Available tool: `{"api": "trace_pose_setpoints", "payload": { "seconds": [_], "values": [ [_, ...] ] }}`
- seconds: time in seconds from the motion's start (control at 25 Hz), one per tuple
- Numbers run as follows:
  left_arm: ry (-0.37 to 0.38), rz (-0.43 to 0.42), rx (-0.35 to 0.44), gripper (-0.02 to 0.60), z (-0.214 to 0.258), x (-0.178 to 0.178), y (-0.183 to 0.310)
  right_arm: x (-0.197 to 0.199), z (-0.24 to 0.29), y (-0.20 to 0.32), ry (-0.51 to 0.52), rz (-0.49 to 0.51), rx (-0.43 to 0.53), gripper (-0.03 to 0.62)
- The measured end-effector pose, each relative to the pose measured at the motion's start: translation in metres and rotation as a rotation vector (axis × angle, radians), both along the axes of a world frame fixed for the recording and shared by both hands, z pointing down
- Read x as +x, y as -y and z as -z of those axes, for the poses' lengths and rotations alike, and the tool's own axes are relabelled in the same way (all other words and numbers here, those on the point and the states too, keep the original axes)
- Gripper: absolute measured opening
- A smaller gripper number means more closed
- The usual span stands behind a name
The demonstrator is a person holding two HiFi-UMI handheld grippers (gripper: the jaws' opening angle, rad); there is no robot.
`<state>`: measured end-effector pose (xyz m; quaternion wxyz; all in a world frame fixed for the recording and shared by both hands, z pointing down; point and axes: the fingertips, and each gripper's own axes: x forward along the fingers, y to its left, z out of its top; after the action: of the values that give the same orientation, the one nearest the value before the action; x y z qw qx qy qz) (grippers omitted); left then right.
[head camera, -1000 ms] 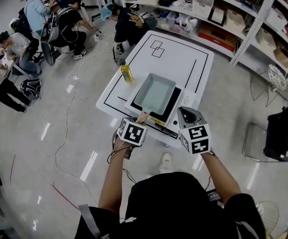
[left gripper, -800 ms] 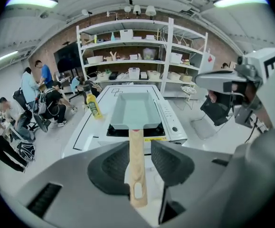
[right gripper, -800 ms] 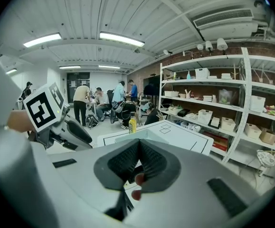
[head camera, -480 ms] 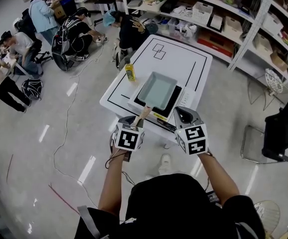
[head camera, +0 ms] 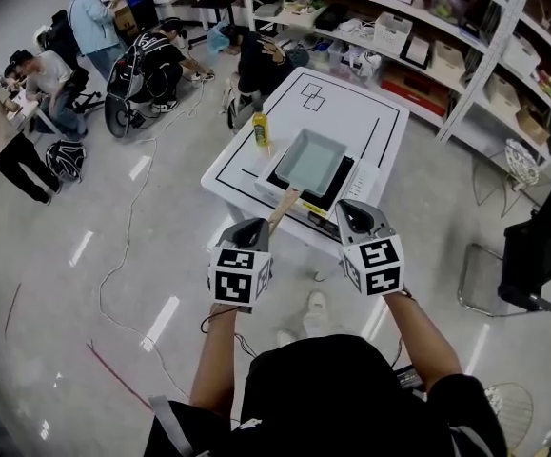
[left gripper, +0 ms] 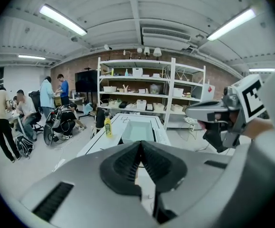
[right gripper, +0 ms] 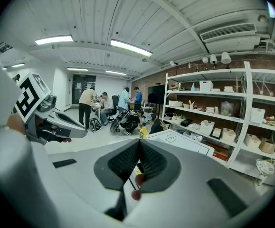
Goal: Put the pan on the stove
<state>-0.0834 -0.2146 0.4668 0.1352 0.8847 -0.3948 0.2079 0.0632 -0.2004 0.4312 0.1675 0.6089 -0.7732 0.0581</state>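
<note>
— Surface, room?
— White table w/ black lines, centre frame. Shelves upper right, ppl upper left.
— Pan?
— Pan sits on the stove, hiding most of it. Long axis runs upper right to lower left, handle toward me.
— Grippers?
— My left gripper has just been closing; jaws together, nothing btwn. Right gripper closed too, empty.

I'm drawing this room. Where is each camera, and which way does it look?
Head view: on the person's head, looking down at table, pan, left gripper, right gripper, arms.
Left gripper view: on the left gripper, facing past its just-closed, empty jaws to pan and shelves; right gripper shows.
Right gripper view: on the right gripper, facing past its shut jaws to table; left gripper shows.
Shared: the bottle, in all three.
</note>
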Motion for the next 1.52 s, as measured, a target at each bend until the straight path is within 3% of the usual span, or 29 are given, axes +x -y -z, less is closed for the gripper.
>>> {"api": "trace_pose_setpoints", "payload": {
  "seconds": [0.6, 1.12, 1.28, 1.52],
  "values": [
    [-0.085, 0.002, 0.205, 0.011, 0.051, -0.032, -0.066, -0.047, 0.024, -0.044, 0.026, 0.038, 0.054, 0.003],
    [-0.177, 0.056, 0.231, 0.011, 0.079, -0.032, -0.081, -0.050, 0.047, -0.056, 0.052, 0.087, 0.111, 0.003],
    [-0.171, 0.085, 0.282, 0.011, 0.094, -0.022, -0.093, -0.037, 0.052, -0.064, 0.072, 0.091, 0.120, 0.003],
    [-0.179, 0.122, 0.280, 0.011, 0.097, 0.003, -0.112, -0.019, 0.058, -0.080, 0.090, 0.111, 0.124, 0.003]
  ]
}}
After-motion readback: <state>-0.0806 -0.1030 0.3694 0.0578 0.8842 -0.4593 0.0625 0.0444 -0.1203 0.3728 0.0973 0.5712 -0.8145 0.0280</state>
